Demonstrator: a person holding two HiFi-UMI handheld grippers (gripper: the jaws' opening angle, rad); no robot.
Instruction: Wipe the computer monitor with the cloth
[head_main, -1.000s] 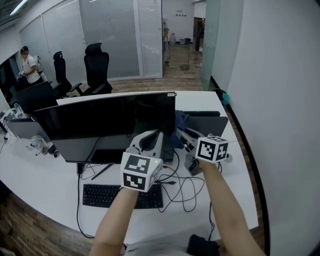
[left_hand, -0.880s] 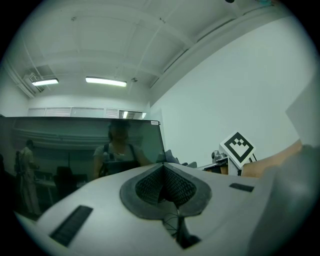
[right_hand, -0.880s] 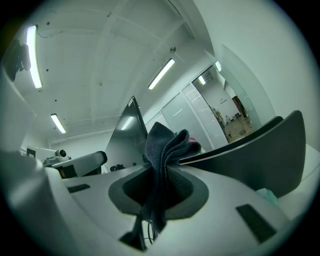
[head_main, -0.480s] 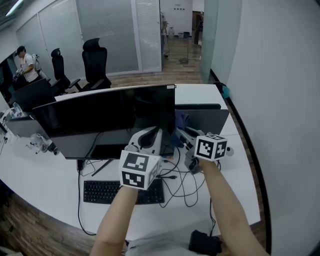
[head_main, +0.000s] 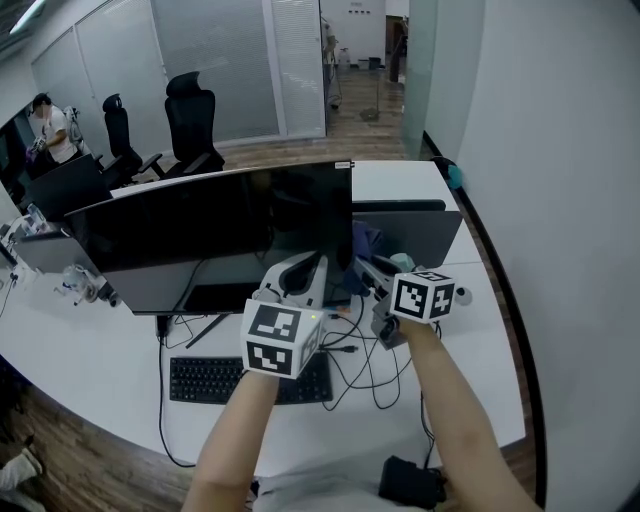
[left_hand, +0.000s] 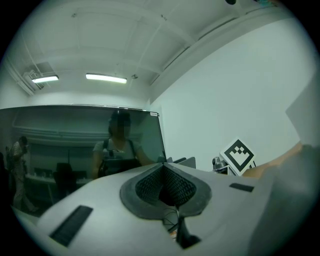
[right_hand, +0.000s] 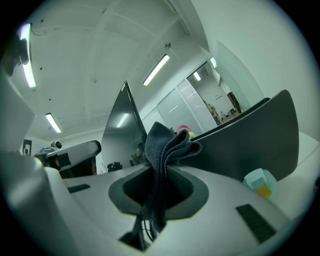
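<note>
Monitor (head_main: 210, 235) stands on white desk (head_main: 90, 370), wide dark screen, off. Both grippers are in front of the monitor's lower right corner.

L gripper (head_main: 308, 268): jaws clenched together, nothing between them, tips just short of the monitor's bottom edge. In the left gripper view (left_hand: 162, 167) the pads meet in a closed seam; the monitor glass fills the area to the left and reflects a person.

R gripper (head_main: 362, 268): grasping cloth (head_main: 362, 240), just right of the monitor's right edge. In the right gripper view (right_hand: 161, 175) the dark blue-grey cloth (right_hand: 167, 145) is pinched between the pads, bunched folds sticking up past the tips and a bit hanging below. Can't tell if the cloth touches the screen.

Second dark screen (head_main: 420, 235) sits right of the monitor, behind the R gripper. Small pale teal item (right_hand: 260, 182) sits at that screen's base.

Keyboard (head_main: 245, 380) lies in front of the monitor, below the L gripper. Loose cables (head_main: 365, 365) lie in front of the monitor's right end.

Office chairs (head_main: 195, 125) stand behind the monitor. A person (head_main: 50, 125) stands far behind its left end.
</note>
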